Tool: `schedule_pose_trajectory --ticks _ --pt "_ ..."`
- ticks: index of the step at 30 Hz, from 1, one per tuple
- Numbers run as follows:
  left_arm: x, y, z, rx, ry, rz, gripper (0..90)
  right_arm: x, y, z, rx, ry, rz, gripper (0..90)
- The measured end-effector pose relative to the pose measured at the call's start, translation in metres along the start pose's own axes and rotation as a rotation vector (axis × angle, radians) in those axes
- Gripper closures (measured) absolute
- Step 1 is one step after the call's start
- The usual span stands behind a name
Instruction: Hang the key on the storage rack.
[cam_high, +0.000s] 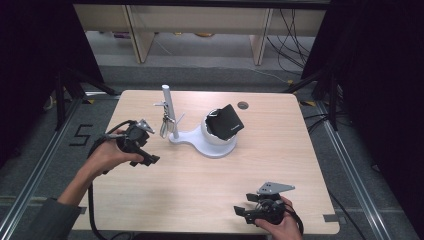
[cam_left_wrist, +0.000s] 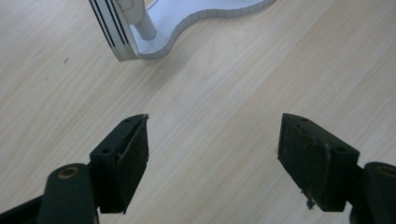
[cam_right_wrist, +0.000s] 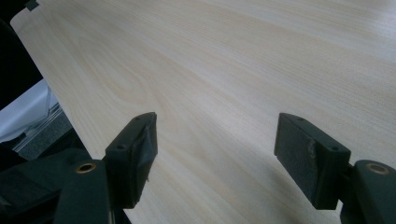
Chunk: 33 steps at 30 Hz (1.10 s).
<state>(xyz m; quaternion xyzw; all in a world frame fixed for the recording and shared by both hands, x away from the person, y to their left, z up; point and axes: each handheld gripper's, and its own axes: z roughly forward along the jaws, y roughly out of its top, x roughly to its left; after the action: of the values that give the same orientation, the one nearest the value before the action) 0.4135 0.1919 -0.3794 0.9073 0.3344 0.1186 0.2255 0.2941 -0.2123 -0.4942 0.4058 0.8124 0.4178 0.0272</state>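
A white stand (cam_high: 210, 147) sits mid-table, with an upright post (cam_high: 169, 107) and a round cup that holds a tilted black boxy object (cam_high: 227, 122). A small metal loop (cam_high: 166, 125) hangs from the post. My left gripper (cam_high: 150, 160) hovers left of the stand, held in a hand, jaws open with nothing between them. In the left gripper view the left gripper (cam_left_wrist: 212, 149) points at bare wood just short of the stand's base (cam_left_wrist: 187, 18) and a white striped piece (cam_left_wrist: 114, 32). My right gripper (cam_high: 240, 211) rests near the front right edge, open and empty over bare wood (cam_right_wrist: 215, 154).
The light wooden table (cam_high: 200, 190) has a round cable hole (cam_high: 243, 105) at the back right. Dark frames and cables flank the table, and pale shelving stands behind it. The table's left front edge (cam_right_wrist: 42, 74) lies close to the right gripper's jaws.
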Motion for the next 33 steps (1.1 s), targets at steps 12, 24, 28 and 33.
schedule_pose_trajectory --ticks 12,24,28,33 --pt "-0.035 -0.027 0.011 -0.087 -0.024 0.034 21.1 0.005 0.0 0.002 0.018 -0.006 -0.018 31.0" --pt "-0.073 -0.064 0.044 -0.083 -0.085 0.084 18.7 0.007 0.001 0.005 0.029 -0.013 -0.026 31.0" --pt "-0.082 -0.076 0.05 -0.083 -0.094 0.093 18.7 0.007 0.0 0.005 0.029 -0.002 -0.016 31.0" --pt "-0.094 -0.089 0.056 -0.096 -0.115 0.094 18.8 0.007 0.0 0.006 0.025 0.0 -0.026 31.0"
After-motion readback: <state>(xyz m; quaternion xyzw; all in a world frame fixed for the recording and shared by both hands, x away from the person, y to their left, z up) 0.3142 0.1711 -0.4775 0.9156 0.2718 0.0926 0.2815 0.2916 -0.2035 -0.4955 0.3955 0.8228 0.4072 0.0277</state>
